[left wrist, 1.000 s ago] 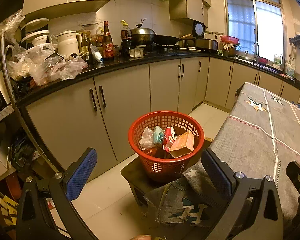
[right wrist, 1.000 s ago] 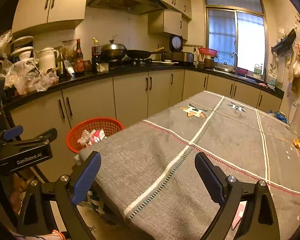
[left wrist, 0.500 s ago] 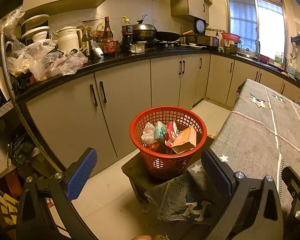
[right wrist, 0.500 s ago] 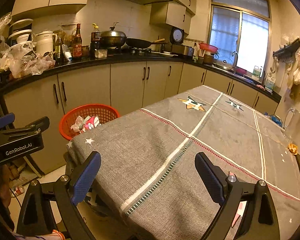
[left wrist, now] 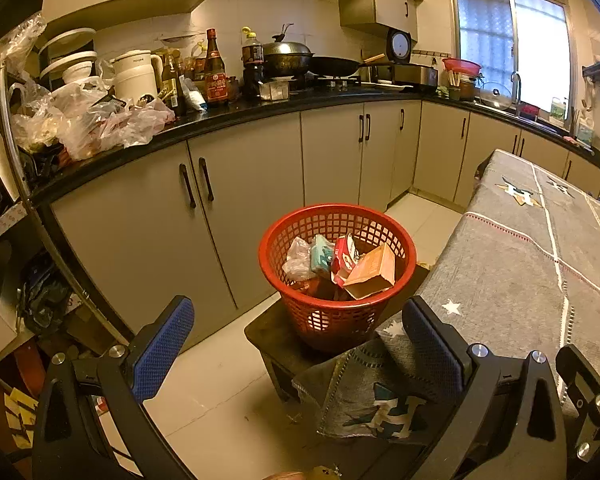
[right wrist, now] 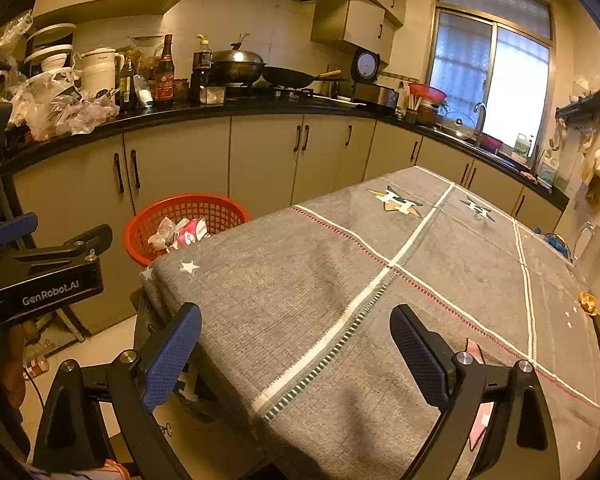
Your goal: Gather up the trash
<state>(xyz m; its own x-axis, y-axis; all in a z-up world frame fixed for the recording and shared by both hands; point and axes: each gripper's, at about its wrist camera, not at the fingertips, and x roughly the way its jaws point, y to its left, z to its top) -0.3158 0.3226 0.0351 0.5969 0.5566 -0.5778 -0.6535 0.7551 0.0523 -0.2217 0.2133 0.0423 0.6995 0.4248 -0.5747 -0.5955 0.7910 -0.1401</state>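
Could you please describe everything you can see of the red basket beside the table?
The red basket is a round plastic bin with lattice walls and a solid rim, standing upright on a low dark stool between the cabinets and the cloth-covered table. It holds trash: a tan cardboard box, a red-and-white carton, a teal packet and crumpled clear plastic. Neither hand-held gripper touches it.

Left wrist cam is looking down at the red basket point(left wrist: 337, 268) from nearby, right wrist cam is sitting further right over the table point(right wrist: 400, 300), both sharing basket and counter point(left wrist: 228, 116).
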